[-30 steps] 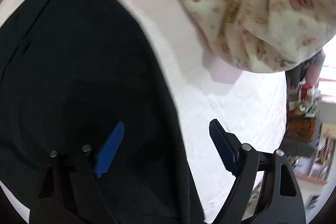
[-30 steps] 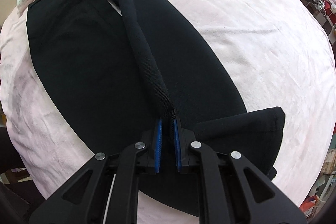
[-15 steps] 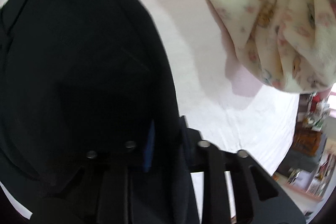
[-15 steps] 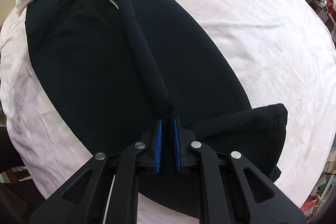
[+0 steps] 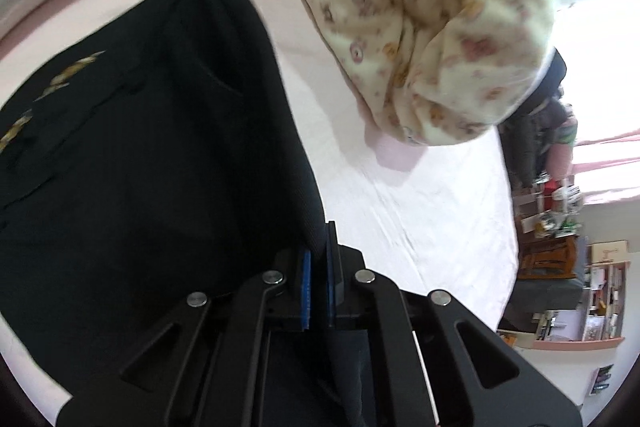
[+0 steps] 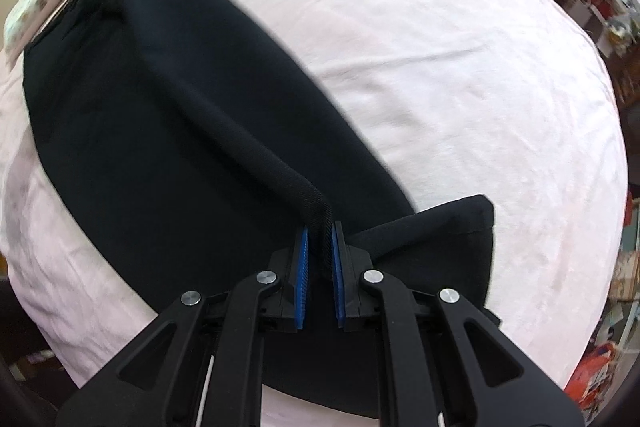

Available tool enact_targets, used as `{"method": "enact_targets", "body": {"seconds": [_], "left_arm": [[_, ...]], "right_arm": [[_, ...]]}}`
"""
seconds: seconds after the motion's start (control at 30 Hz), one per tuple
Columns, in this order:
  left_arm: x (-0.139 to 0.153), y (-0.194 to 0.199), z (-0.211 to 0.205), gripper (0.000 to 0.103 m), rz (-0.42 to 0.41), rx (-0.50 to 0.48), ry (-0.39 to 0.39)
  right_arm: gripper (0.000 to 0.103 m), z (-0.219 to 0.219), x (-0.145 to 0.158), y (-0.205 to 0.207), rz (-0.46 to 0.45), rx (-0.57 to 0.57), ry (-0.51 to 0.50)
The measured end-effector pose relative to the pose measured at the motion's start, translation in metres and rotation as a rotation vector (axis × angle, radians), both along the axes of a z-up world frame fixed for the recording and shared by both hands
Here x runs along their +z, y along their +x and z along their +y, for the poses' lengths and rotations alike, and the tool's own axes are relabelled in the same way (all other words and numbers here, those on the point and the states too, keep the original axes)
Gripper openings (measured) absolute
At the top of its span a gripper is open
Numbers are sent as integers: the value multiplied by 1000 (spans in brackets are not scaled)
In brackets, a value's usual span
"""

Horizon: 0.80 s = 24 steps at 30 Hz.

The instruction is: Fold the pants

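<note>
- Black woven fabric pants (image 6: 168,131) lie flat along the pale pink bed sheet (image 6: 460,67), waist end towards the pillows, hem end near the right gripper.
- Right gripper (image 6: 319,251): jaws pressed together, pinching a raised ridge of pant-leg fabric near the hem. The ridge runs as a taut roll from the jaws up the leg, so the grip looks lifted a bit off the bed.
- Next to it, the leg cuff (image 6: 452,231) sticks out to the right, lying on the sheet.
- Left gripper (image 5: 318,259): jaws closed on the right-hand edge of the pants up near the waist; pocket seam (image 5: 224,79) visible just above.
- Reason for the two-point hold, my read: same long edge gripped at both ends, so one leg can swing over the other without sagging in the middle.
- Task looks early; the pants are at full length, no crosswise fold yet.
- Cream floral-print duvet (image 5: 432,27) bunched close to the waist end, apart from the pants in the left view; it could snag if the fold swings wide.
- Left view is motion-blurred, so the exact layer count in those jaws is unclear.
</note>
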<state>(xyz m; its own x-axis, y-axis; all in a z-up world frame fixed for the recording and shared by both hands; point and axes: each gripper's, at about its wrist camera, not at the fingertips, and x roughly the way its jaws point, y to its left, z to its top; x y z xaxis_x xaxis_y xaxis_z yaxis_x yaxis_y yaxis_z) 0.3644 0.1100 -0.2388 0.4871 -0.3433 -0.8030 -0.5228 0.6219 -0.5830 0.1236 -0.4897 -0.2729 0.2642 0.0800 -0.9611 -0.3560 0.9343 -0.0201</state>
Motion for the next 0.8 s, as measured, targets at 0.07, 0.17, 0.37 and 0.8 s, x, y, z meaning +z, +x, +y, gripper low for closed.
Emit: {"method": "enact_targets", "body": {"seconds": [0.07, 0.17, 0.37, 0.8], "left_arm": [[15, -22, 0, 5, -33, -2, 21], [29, -76, 4, 5, -56, -9, 73], [22, -158, 19, 5, 10, 44, 73], [-7, -218, 30, 6, 114, 126, 73]], "right_arm": [[11, -5, 11, 1, -21, -30, 5], [11, -10, 25, -3, -37, -66, 12], [12, -5, 31, -18, -28, -84, -1], [12, 0, 24, -41, 4, -155, -36]]}}
